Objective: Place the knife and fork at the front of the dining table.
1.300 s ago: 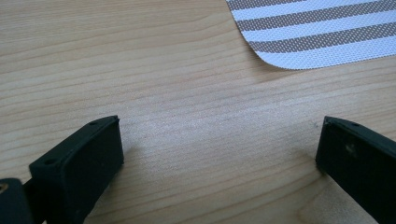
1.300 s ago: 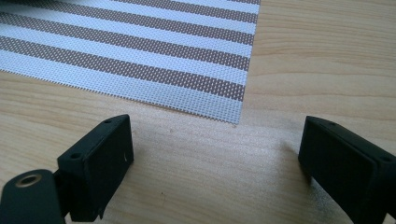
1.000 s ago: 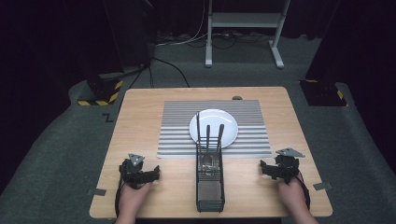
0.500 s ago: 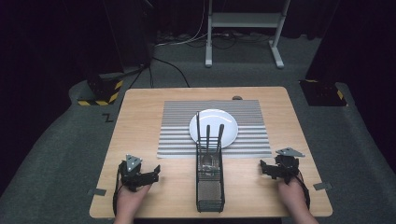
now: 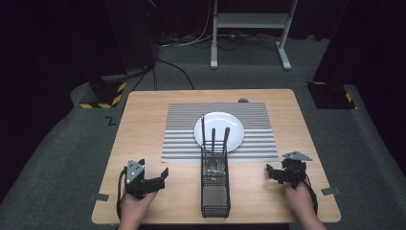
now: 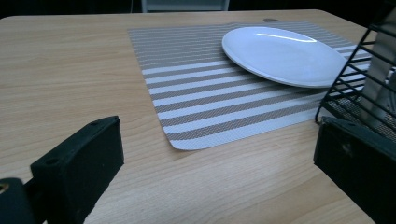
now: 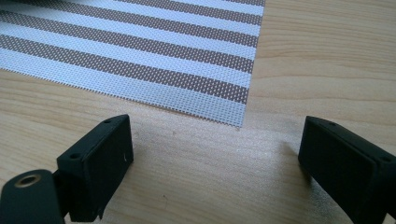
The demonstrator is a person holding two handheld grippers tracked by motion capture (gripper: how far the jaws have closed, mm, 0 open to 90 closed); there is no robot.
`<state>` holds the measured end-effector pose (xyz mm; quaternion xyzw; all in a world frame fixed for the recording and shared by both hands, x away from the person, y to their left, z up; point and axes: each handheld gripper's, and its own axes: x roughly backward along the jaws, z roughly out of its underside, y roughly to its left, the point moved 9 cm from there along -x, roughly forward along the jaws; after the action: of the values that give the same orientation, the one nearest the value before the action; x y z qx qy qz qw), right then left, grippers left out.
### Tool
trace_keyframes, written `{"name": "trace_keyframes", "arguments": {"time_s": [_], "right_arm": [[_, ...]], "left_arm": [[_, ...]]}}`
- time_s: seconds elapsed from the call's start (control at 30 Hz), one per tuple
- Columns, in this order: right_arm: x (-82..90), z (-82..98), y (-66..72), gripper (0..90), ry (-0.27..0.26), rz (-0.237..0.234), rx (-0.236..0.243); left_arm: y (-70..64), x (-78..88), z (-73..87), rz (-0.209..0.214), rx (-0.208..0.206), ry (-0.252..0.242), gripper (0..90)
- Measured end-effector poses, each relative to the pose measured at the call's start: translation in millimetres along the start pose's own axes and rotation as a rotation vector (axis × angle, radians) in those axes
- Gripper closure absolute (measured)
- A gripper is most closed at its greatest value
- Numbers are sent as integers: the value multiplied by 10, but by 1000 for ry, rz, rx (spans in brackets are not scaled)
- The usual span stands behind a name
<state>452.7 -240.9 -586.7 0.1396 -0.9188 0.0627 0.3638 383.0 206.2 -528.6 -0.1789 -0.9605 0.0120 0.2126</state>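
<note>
A white plate (image 5: 219,129) (image 6: 285,53) lies on a grey-and-white striped placemat (image 5: 182,139) (image 6: 210,93) (image 7: 140,51) in the middle of the wooden table (image 5: 143,124). A black wire basket (image 5: 215,187) (image 6: 359,79) stands in front of the plate, with dark upright rods (image 5: 213,139) rising from its far end and something shiny inside. My left gripper (image 5: 162,176) (image 6: 215,172) is open near the front edge, left of the basket, with nothing between its jaws. My right gripper (image 5: 272,173) (image 7: 215,158) is open too, just off the mat's near right corner.
A small dark knob (image 5: 243,100) sits at the table's far edge behind the mat. Beyond the table are a metal stand (image 5: 249,28), floor cables (image 5: 172,72) and a yellow-and-black striped block (image 5: 103,96). Bare wood lies on both sides of the mat.
My left gripper has shifted slightly toward the near edge of the table. The right gripper, basket and plate have not moved.
</note>
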Motion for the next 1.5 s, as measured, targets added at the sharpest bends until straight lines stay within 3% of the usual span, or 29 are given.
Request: {"name": "trace_keyframes", "arguments": {"time_s": [0.23,0.47,0.53,0.63,0.77,1.3,1.5], "right_arm": [[0,0,0,98,0,-1,0],[0,0,0,98,0,0,0],[0,0,0,99,0,1,0],[0,0,0,98,0,0,0],[0,-1,-1,98,0,0,1],[1,0,1,102,-1,0,5],[0,-1,0,101,-1,1,6]], "left_arm": [[-167,49,-92,43,-18,-47,17],[-349,89,-237,51,-42,-93,6],[-375,93,-256,56,-38,-97,7],[-478,99,-332,96,-14,-121,12],[-537,98,-395,118,-25,-140,11],[-737,-52,-613,157,-45,-155,41],[-871,-128,-747,178,-61,-173,49]]}}
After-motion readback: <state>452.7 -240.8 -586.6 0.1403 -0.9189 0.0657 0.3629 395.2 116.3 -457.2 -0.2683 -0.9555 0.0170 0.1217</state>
